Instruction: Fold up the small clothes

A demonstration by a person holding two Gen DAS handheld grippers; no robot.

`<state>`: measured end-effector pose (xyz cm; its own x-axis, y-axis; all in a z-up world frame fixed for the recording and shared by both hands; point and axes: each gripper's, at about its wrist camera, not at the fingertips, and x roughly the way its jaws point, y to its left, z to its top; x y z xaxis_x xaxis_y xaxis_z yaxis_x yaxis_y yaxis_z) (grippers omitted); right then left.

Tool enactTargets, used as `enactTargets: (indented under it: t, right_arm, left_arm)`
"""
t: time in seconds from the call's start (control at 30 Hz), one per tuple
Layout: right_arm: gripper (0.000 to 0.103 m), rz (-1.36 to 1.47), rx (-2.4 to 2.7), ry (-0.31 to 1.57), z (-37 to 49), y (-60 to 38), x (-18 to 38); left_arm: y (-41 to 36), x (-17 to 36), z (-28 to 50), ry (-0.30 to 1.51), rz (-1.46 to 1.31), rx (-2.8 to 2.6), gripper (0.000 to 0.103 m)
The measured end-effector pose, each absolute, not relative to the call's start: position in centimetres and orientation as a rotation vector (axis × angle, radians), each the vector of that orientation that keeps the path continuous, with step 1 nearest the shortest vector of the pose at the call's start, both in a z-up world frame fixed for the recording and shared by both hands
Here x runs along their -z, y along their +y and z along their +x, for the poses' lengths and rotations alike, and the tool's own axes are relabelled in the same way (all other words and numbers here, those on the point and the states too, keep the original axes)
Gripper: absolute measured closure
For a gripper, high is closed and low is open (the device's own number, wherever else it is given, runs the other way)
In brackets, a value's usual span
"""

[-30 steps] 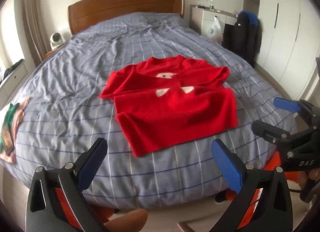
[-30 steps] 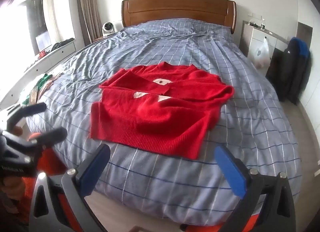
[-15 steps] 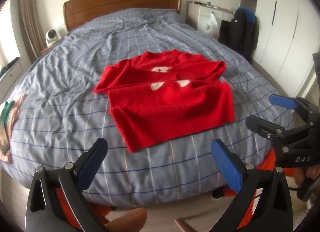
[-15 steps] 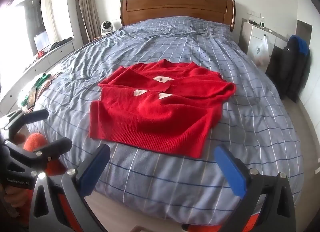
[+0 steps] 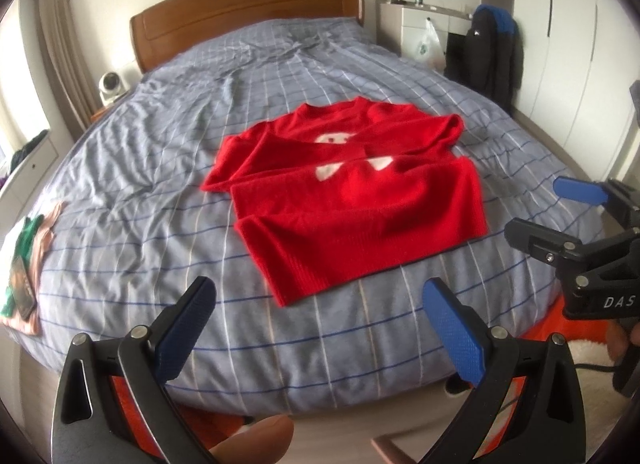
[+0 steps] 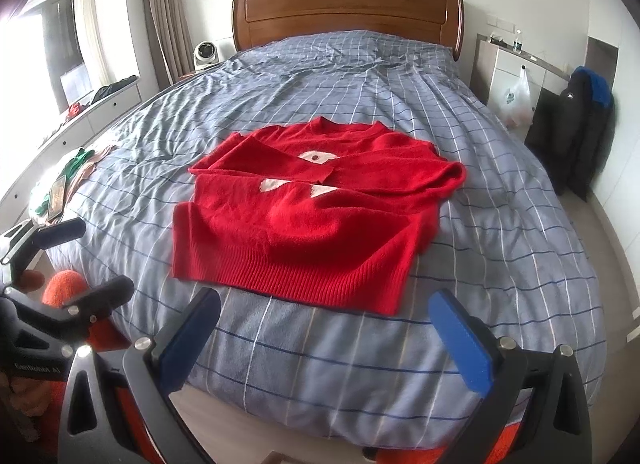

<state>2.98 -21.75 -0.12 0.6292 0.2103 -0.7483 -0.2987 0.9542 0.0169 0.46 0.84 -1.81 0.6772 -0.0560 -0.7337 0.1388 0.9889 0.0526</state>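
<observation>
A red knitted sweater (image 5: 352,203) (image 6: 312,223) lies flat on the blue checked bed (image 5: 160,167) (image 6: 500,223). Its sleeves are folded across the chest and its hem faces the foot of the bed. My left gripper (image 5: 318,292) hovers open just short of the hem's left part, with nothing between its blue pads. It also shows at the left edge of the right wrist view as the left gripper (image 6: 86,264). My right gripper (image 6: 326,304) is open and empty before the hem, and in the left wrist view the right gripper (image 5: 552,211) sits at the right edge.
A small pile of green and pink clothes (image 5: 28,264) (image 6: 72,167) with a phone (image 6: 58,193) on it lies at the bed's left edge. The wooden headboard (image 6: 348,11) is at the far end. A dresser (image 5: 420,27), a plastic bag and a dark jacket (image 6: 572,135) stand to the right.
Both grippers have drifted slightly along the foot of the bed and stay open. The sweater has not moved.
</observation>
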Motion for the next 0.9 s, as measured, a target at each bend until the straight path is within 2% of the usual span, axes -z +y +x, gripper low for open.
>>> enactTargets:
  t: [0.9]
  right_arm:
    - [0.000,-0.097,-0.281,0.893,3.3,-21.5,1.2]
  left_arm:
    - [1.1,3.2,1.2,0.878,0.096,0.071,0.000]
